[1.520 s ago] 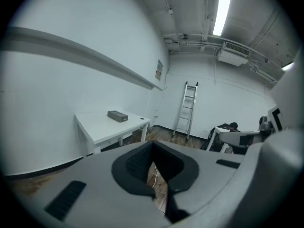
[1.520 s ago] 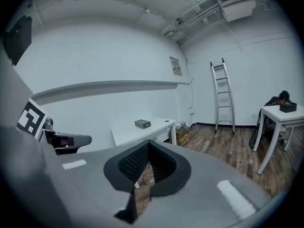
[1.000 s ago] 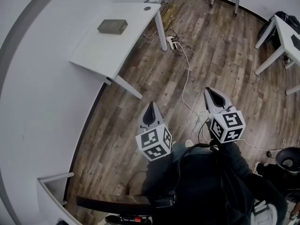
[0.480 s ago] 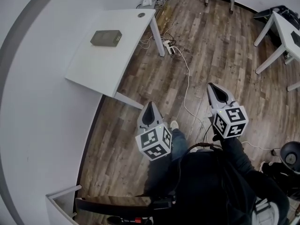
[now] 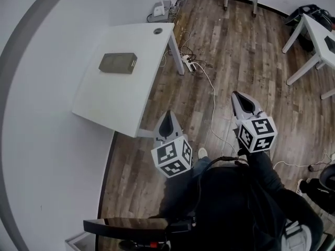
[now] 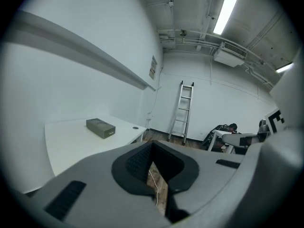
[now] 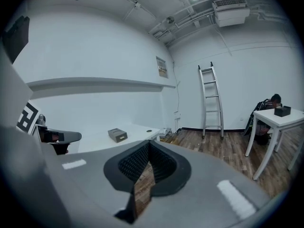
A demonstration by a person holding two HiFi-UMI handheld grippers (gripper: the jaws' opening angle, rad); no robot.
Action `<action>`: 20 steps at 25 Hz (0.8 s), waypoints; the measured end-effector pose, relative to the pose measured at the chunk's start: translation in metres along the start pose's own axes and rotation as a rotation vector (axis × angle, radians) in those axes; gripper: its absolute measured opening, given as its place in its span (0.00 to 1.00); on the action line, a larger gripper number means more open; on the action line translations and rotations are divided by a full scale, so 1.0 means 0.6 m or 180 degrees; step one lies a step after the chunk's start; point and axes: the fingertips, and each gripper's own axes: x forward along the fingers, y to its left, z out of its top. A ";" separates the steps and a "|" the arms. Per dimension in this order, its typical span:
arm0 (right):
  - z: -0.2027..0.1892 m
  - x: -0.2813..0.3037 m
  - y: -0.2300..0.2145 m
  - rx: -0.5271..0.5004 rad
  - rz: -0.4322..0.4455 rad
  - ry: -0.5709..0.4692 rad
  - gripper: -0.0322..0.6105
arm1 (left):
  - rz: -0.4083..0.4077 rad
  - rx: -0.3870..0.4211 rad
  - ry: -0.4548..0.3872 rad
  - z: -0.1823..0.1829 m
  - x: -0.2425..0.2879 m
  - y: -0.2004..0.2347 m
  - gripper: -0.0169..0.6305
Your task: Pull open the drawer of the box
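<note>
A small grey box (image 5: 118,63) lies flat on a white table (image 5: 136,93) by the left wall. It also shows in the left gripper view as the box (image 6: 100,128) and in the right gripper view as the box (image 7: 117,135), far off on the table (image 6: 66,144). My left gripper (image 5: 167,118) hangs over the wood floor just off the table's near corner, shut and empty. My right gripper (image 5: 238,99) is further right over the floor, also shut with nothing in it. Neither one touches the box. The box's drawer front is too small to make out.
A ladder (image 7: 211,99) leans on the far wall. A second white table (image 5: 316,33) stands at the right. A power strip and cables (image 5: 189,61) lie on the floor beside the first table's leg. A dark chair back (image 5: 136,226) is just behind me.
The table and box have come nearer and lower in the head view as the person steps toward them. Both grippers stay shut and keep their places in the view.
</note>
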 end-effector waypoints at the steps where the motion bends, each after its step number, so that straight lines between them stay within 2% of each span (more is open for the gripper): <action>1: 0.005 0.012 0.001 -0.0005 -0.0025 -0.0007 0.04 | -0.0031 0.0008 0.0005 0.006 0.012 0.006 0.02; 10: 0.004 0.065 -0.032 0.0067 -0.0265 0.0082 0.04 | -0.0180 0.0020 0.0161 0.008 0.097 0.020 0.02; 20: 0.046 0.188 -0.089 0.0065 -0.0162 0.0081 0.04 | -0.0085 0.0005 0.0154 0.050 0.214 0.017 0.02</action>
